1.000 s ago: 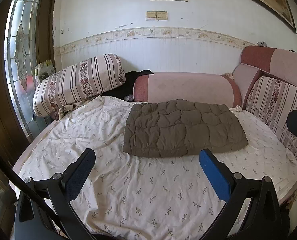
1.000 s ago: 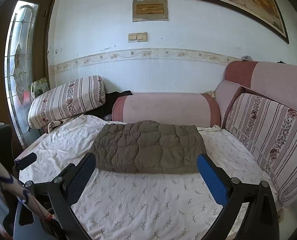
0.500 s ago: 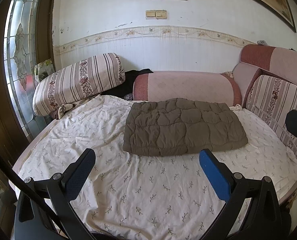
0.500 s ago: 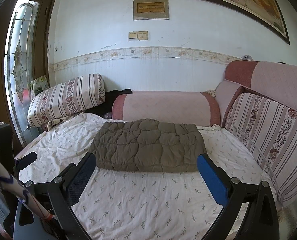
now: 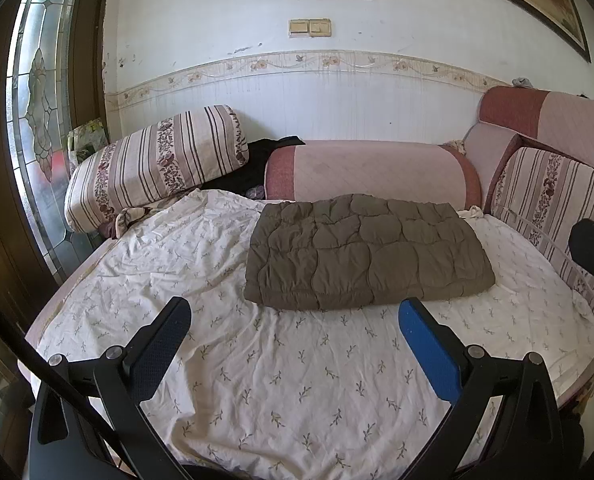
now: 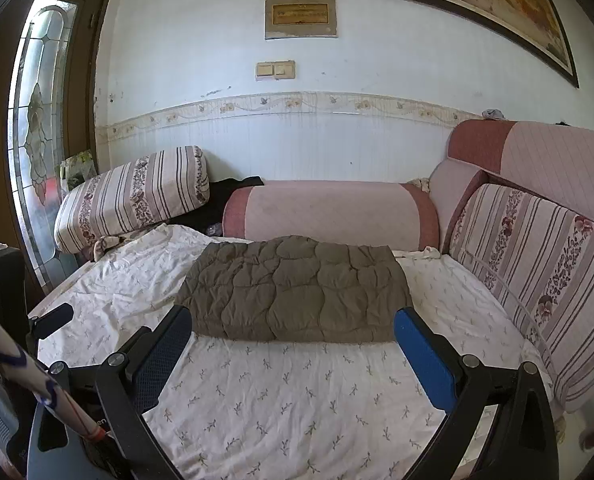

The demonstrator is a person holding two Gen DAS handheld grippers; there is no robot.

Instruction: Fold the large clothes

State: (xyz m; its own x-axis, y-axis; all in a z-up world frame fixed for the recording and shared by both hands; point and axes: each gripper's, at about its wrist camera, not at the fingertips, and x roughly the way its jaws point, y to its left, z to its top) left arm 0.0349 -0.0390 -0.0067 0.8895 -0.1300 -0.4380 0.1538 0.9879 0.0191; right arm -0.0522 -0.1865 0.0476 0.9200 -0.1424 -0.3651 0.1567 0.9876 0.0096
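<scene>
The quilted jacket (image 5: 367, 252), puffy olive fabric folded into a rectangle, lies on the leaf-printed sheet (image 5: 257, 380) just as a second ago, beyond the left gripper (image 5: 293, 320), whose jaws stay spread and empty. From the right wrist, the jacket (image 6: 297, 288) sits slightly lower in frame than before, ahead of the right gripper (image 6: 293, 328), equally spread.

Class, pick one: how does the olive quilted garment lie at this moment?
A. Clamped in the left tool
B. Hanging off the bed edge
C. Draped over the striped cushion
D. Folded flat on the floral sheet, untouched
D: the olive quilted garment lies folded on the floral sheet, with the left tool and right tool open and short of it.
</scene>
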